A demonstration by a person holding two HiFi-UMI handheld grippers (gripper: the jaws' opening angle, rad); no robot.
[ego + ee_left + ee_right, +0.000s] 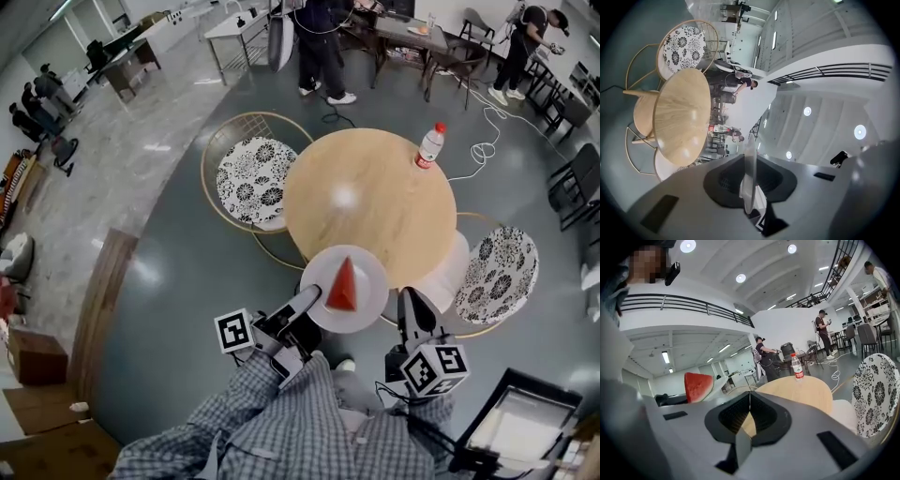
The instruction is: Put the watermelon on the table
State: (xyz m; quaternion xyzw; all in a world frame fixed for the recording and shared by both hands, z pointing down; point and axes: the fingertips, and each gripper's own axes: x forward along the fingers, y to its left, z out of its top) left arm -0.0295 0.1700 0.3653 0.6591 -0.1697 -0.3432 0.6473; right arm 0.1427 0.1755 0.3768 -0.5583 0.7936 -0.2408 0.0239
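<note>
Since the melon point(342, 286) rests on a plate point(373, 265), the left tool point(316, 298) pinches the plate's rim, likely to carry both level toward the tabletop's point(375, 197) near edge. The right tool point(410, 300) is pressed together, empty. Its view shows the melon's red face; the left view shows only the plate edge-on.

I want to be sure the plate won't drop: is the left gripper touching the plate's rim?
Touching. The left gripper view shows the left gripper closed on the plate, its rim edge-on between the jaws.
</note>
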